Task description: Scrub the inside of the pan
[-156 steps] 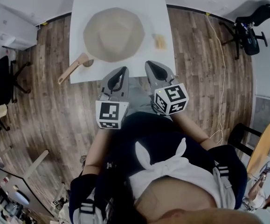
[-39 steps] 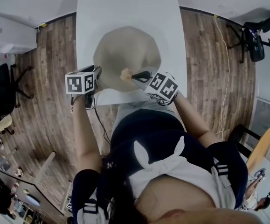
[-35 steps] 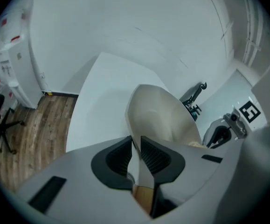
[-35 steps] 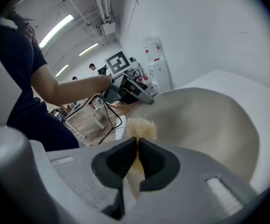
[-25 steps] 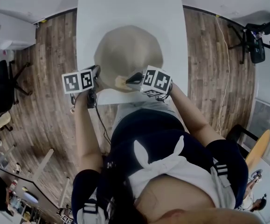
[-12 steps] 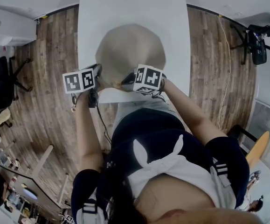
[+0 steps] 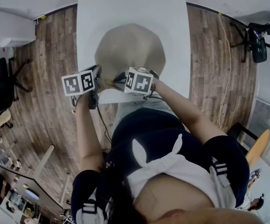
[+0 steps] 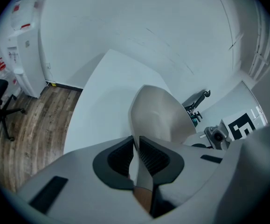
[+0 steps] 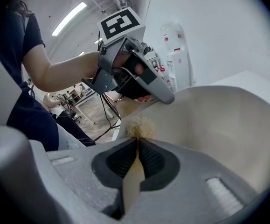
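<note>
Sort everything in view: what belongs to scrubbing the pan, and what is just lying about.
Job: pan; pan handle, clamped by left gripper; scrubber, clamped by right gripper; white table.
Lying about: black office chair; white cabinet.

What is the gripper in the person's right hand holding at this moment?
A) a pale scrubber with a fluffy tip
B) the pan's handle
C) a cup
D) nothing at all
A: in the right gripper view the right gripper is shut on the scrubber, whose fluffy tip sits at the inner side of the pan; the handle is clamped in the left gripper.
</note>
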Action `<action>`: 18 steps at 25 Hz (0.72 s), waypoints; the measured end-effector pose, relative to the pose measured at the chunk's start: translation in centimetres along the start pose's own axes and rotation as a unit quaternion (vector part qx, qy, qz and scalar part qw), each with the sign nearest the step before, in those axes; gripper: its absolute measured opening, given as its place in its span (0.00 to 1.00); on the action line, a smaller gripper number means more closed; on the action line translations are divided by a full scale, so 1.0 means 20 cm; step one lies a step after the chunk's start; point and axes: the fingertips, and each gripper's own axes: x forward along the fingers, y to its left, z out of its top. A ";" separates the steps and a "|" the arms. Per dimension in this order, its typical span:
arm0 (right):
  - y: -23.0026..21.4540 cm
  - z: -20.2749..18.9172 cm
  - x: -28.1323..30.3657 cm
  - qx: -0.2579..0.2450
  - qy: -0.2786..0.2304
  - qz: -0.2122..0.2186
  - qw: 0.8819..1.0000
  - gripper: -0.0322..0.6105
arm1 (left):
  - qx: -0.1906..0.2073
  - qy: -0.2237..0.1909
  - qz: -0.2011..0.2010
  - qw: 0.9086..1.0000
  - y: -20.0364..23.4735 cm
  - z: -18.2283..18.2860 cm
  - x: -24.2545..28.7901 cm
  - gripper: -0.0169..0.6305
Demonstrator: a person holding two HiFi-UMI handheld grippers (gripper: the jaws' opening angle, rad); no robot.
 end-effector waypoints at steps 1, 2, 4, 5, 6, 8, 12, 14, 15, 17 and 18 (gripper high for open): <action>-0.01 0.01 0.01 -0.005 0.002 -0.005 1.000 0.07 | 0.000 0.000 0.000 1.000 0.00 0.00 0.00 0.10; -0.03 0.01 0.01 -0.010 0.004 -0.010 1.000 0.07 | -0.001 0.001 -0.001 1.000 0.00 0.00 0.00 0.10; -0.05 0.02 0.02 -0.016 0.006 -0.014 1.000 0.07 | -0.002 0.001 -0.001 1.000 0.00 0.00 0.00 0.10; -0.06 0.02 0.03 -0.016 0.006 -0.014 1.000 0.07 | -0.002 0.001 -0.001 1.000 0.00 0.00 0.00 0.10; -0.08 0.03 0.03 -0.015 0.004 -0.014 1.000 0.07 | -0.002 0.002 -0.002 1.000 0.00 0.01 0.00 0.10; -0.10 0.05 0.04 -0.006 -0.004 -0.012 1.000 0.07 | -0.004 0.003 -0.003 1.000 0.00 0.01 0.00 0.10; -0.15 0.09 0.07 0.020 -0.025 -0.017 0.999 0.07 | -0.008 0.004 -0.006 1.000 0.01 0.01 0.00 0.10; -0.18 0.10 0.08 0.030 -0.036 -0.020 0.999 0.07 | -0.009 0.004 -0.007 1.000 0.00 0.01 0.01 0.10; -0.21 0.11 0.08 0.035 -0.041 -0.021 0.998 0.07 | -0.009 0.004 -0.007 1.000 0.00 0.01 0.01 0.10; -0.25 0.11 0.09 0.042 -0.048 -0.024 0.998 0.07 | -0.009 0.005 -0.006 1.000 0.00 0.00 0.01 0.10; -0.26 0.11 0.09 0.044 -0.048 -0.026 0.998 0.07 | -0.010 0.006 -0.007 1.000 0.00 0.00 0.02 0.10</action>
